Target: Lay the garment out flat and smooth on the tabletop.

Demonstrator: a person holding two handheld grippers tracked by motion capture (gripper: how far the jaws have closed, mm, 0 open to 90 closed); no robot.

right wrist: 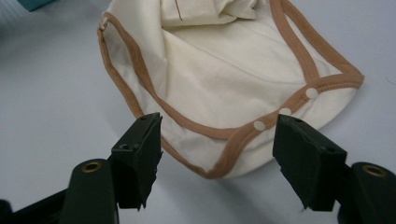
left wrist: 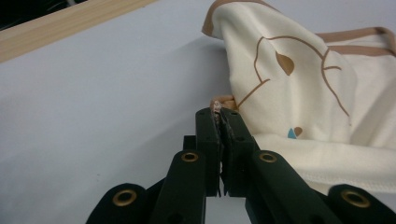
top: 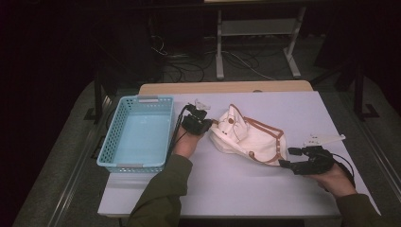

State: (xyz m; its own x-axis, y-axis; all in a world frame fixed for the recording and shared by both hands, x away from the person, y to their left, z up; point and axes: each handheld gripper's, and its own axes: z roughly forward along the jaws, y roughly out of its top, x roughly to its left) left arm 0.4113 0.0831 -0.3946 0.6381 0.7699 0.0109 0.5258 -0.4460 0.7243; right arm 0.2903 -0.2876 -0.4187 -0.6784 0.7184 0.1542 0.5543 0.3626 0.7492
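Bodysuit, cream with brown trim, lies crumpled mid-table beside blue basket. Left gripper clenched on its trim edge; right gripper gapes at snap end, untouched. Step: picking up. Next likely: right closes, lift toward basket.

Cream baby bodysuit – brown trim (snaps at crotch) – crumpled mid-table.

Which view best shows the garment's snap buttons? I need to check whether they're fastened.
The right gripper view: three white snap buttons sit close up on the garment along its brown trim. The high view shows them too small; the left gripper view shows its printed side.
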